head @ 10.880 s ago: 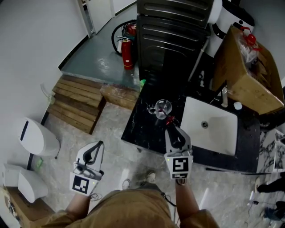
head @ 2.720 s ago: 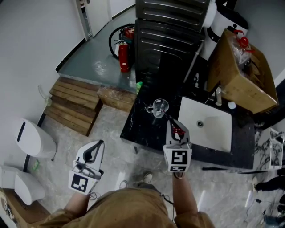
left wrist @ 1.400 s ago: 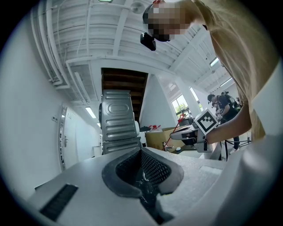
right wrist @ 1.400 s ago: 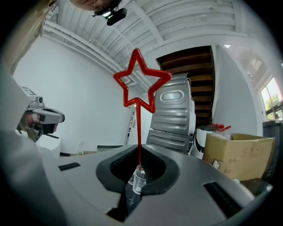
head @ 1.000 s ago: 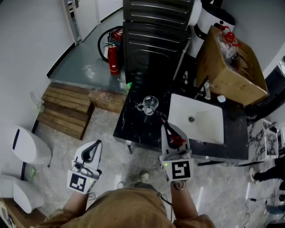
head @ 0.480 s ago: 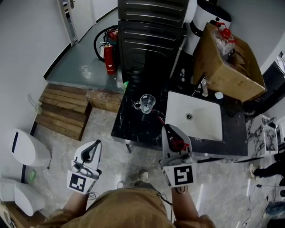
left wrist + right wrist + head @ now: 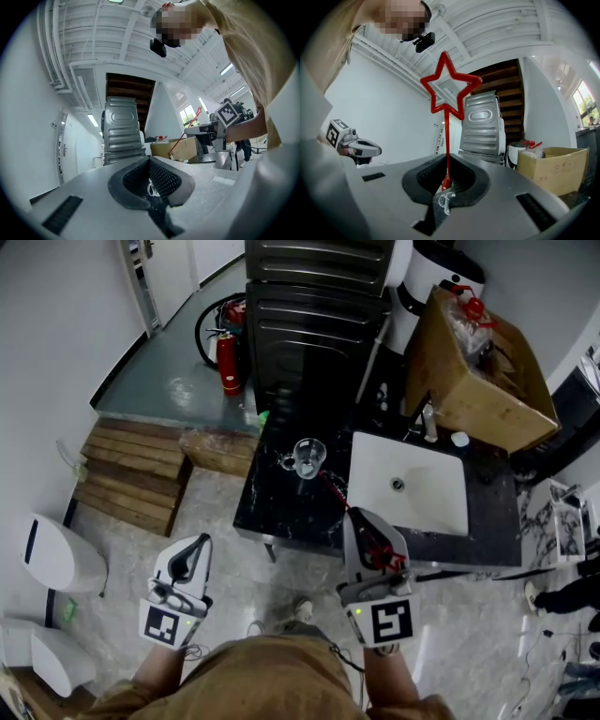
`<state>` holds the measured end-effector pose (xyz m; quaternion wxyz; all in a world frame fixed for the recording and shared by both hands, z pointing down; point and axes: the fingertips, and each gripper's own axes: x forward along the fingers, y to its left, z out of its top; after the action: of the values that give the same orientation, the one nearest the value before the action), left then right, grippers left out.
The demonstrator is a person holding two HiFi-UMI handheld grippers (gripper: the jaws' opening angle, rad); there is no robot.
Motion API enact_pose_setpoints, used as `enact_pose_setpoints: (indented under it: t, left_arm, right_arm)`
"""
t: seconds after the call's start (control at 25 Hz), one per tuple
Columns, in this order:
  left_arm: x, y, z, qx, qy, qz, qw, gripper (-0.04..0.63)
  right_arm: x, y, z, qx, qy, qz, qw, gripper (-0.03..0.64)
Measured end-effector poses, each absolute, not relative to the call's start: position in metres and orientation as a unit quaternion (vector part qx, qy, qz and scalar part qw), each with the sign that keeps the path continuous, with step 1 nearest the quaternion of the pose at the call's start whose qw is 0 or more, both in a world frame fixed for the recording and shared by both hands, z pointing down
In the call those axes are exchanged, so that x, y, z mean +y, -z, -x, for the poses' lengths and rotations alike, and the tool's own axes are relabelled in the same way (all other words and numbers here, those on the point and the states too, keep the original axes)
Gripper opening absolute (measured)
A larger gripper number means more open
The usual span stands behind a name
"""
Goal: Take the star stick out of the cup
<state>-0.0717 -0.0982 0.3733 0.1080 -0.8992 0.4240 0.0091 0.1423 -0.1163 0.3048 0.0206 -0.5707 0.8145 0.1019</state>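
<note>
Red star stick [image 7: 448,140] pinched low in my right gripper [image 7: 361,518], jaws nearly closed on it, star up top. Stick looks out of clear cup [image 7: 309,454], which sits farther off on black counter [image 7: 279,507]. Left gripper [image 7: 195,554] closed, empty. Squeeze firm, move slow, steer clear of cup.

- Your right gripper [image 7: 358,516] is clamped on the thin red star stick [image 7: 377,554], above the near edge of the black marble counter [image 7: 281,507].
- The stick's thin end points toward the clear glass cup [image 7: 308,457] and lies outside it.
- The cup stands upright on the counter, left of the white rectangular sink [image 7: 441,502].
- Your left gripper [image 7: 201,543] hangs over the pale floor [image 7: 234,563], well apart from the counter.
</note>
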Motion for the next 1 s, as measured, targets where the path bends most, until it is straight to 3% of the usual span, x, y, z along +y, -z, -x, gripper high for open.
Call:
enact_pose_setpoints:
  t: [1.0]
  left_arm:
    - [-0.103, -0.357, 0.100, 0.448, -0.040, 0.886, 0.110, 0.000]
  right_arm:
    - [-0.091, -0.291, -0.167, 0.797, -0.131, 0.589, 0.015, 0.012]
